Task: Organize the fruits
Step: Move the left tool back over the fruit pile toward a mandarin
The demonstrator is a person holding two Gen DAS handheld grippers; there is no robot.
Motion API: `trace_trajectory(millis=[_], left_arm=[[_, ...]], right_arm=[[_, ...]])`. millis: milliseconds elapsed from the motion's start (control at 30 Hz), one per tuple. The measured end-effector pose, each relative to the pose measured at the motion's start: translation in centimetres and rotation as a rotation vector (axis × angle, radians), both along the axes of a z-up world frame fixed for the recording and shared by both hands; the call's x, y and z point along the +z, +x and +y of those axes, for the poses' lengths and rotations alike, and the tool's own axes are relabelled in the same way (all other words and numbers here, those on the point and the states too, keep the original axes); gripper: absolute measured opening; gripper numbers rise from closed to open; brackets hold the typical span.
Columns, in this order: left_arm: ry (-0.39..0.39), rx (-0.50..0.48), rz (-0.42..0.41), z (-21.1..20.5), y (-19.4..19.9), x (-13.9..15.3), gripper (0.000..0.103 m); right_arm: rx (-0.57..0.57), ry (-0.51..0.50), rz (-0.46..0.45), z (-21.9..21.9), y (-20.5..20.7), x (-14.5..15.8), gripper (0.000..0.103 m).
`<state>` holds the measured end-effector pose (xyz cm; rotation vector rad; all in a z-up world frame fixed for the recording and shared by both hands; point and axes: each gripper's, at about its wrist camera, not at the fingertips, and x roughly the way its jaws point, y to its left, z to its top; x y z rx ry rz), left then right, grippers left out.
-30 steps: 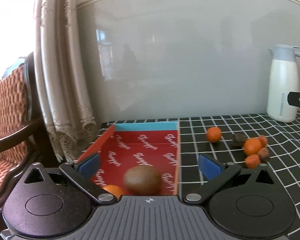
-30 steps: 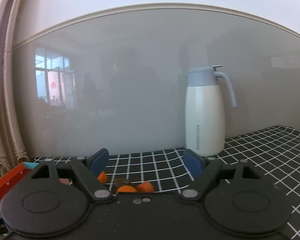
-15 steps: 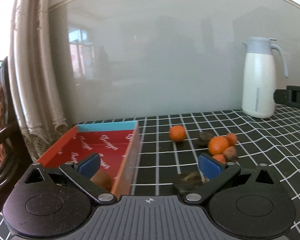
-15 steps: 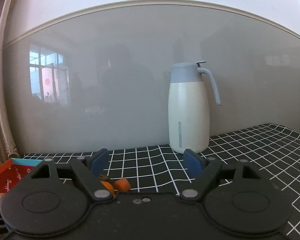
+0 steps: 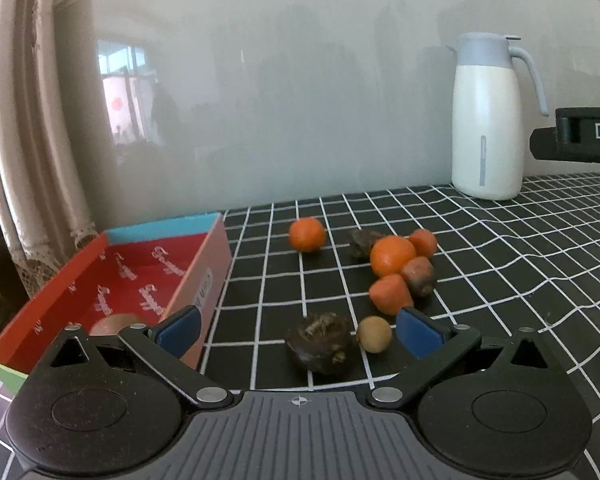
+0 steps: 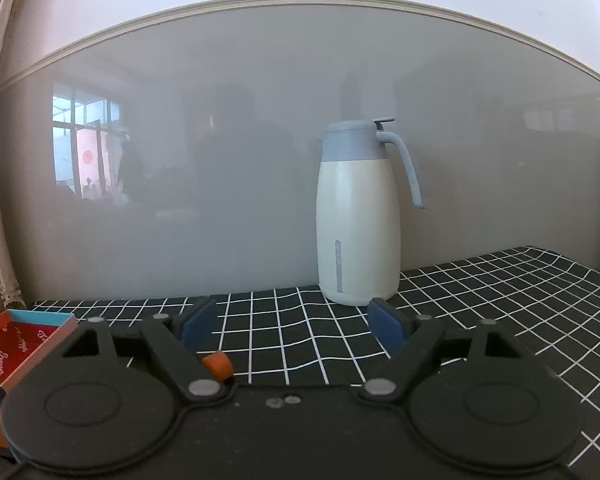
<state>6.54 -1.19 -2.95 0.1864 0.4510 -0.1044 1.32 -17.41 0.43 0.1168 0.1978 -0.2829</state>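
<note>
Between your left gripper [image 5: 298,326] fingers, which stand wide apart with nothing held, lies a dark wrinkled fruit [image 5: 320,342] on the checked counter [image 5: 500,280], and a small tan round fruit [image 5: 374,335] sits just beside it, close to your right-hand blue pad [image 5: 418,332]. To the left stands the red box [image 5: 204,280], open-topped, with one brownish fruit [image 5: 114,326] already inside and partly hidden behind your gripper body. Farther back you have a loose orange fruit [image 5: 307,234] on its own and a tight cluster: a larger orange one [image 5: 392,256], a small orange one [image 5: 423,242], an orange piece [image 5: 390,294], a reddish-brown one [image 5: 420,276] and a dark one [image 5: 362,242]. The dark wrinkled fruit looks like the piece to take now, so centre your fingers on it alone and lower before closing; if you come in off-centre the tan one will likely get pinched or knocked away, since round fruit rolls easily on this cloth. Close gently, as the wrinkled skin may be soft. Lift clear of the box wall before carrying it across. Your right gripper [image 6: 296,326] is also spread wide and empty, facing the white jug [image 6: 358,232] with only an orange piece [image 6: 218,364] showing by its left finger; hold it clear of the left one's path.
</note>
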Motion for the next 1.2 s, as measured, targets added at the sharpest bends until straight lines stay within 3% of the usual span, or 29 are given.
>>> trace_trajectory(millis=[367,567,767,1000,1200], left_arm=[[-0.011,-0.028,0.001,-1.4,0.6,-0.6,0.103],[-0.063,-0.016,-0.004,-1.5,2.8,-0.2,0.103],[-0.099,-0.061,0.005,-3.9,4.2,-0.3,0.103],[-0.075,-0.117,0.003,-7.2,4.5,-1.0,0.103],[-0.093,-0.088,0.004,-8.0,5.3,-1.3,0.102]], right_arm=[[-0.007,-0.034,0.026,-0.4,0.3,-0.6,0.083],[-0.025,-0.051,0.046,-1.3,0.8,-1.1,0.083],[-0.048,-0.070,0.070,-2.6,1.5,-1.7,0.083],[-0.068,-0.084,0.078,-4.0,1.3,-2.1,0.084],[-0.077,-0.069,0.076,-5.0,1.1,-2.1,0.085]])
